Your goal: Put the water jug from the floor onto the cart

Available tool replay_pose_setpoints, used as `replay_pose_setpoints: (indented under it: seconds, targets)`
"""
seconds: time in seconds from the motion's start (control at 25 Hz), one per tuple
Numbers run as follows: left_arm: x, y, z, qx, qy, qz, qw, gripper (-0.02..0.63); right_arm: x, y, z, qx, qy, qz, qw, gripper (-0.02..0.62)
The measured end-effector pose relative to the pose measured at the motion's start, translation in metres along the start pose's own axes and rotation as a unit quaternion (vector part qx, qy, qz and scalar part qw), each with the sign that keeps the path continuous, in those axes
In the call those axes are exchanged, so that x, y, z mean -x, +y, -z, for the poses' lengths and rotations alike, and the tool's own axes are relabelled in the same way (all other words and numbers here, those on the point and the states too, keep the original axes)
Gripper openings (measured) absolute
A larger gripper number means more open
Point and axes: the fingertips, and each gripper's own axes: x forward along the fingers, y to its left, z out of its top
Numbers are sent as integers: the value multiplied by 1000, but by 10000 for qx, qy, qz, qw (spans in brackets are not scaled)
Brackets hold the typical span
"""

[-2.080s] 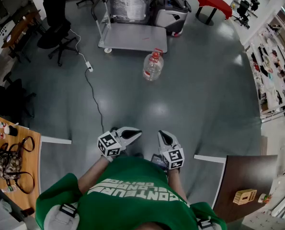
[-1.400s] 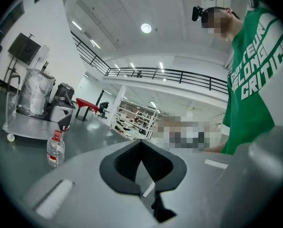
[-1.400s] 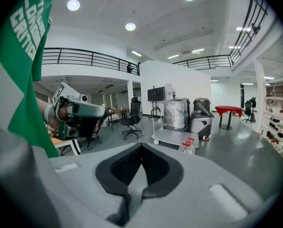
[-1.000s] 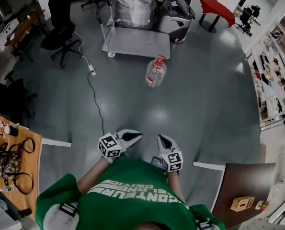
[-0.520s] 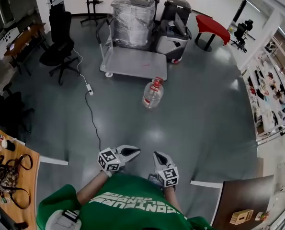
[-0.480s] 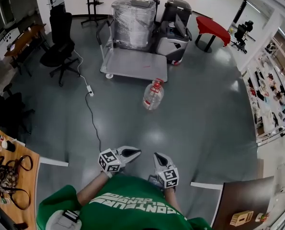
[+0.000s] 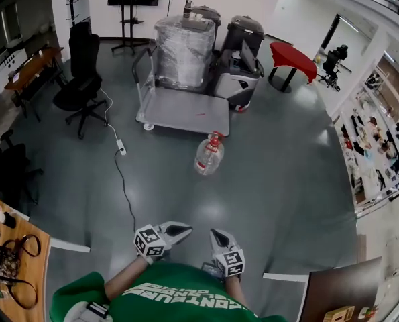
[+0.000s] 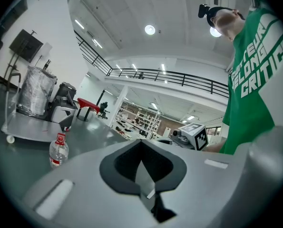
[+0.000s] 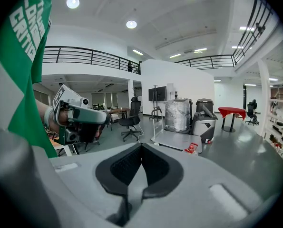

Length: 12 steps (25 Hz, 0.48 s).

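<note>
Since earlier, water jug (image 7: 208, 157) and cart (image 7: 186, 111) sit lower in your view; jug stands on floor (image 7: 279, 180) just beside cart. Jaws of left gripper (image 7: 184, 230) and right gripper (image 7: 214, 233) pressed together, empty. Approach step, by my reading; next, close in, spread jaws.

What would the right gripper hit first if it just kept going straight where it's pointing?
Most likely bare floor: the right gripper tips slightly downward, aiming just left of the water jug, towards the cart. Nothing else sits in between, though depth is hard to judge.
</note>
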Motion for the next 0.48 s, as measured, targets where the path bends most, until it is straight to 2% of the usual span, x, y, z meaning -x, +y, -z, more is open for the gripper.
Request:
replay_pose_setpoints:
  seconds: [0.16,0.48]
  targets:
    - [-2,9,2,22,52,61,10000,14,-9,-3,-1,4,19,31,10000,-8]
    - [-21,20,-2,-50,147,303,9994,14,-6,-27,1,-107,39,355,9993,-8]
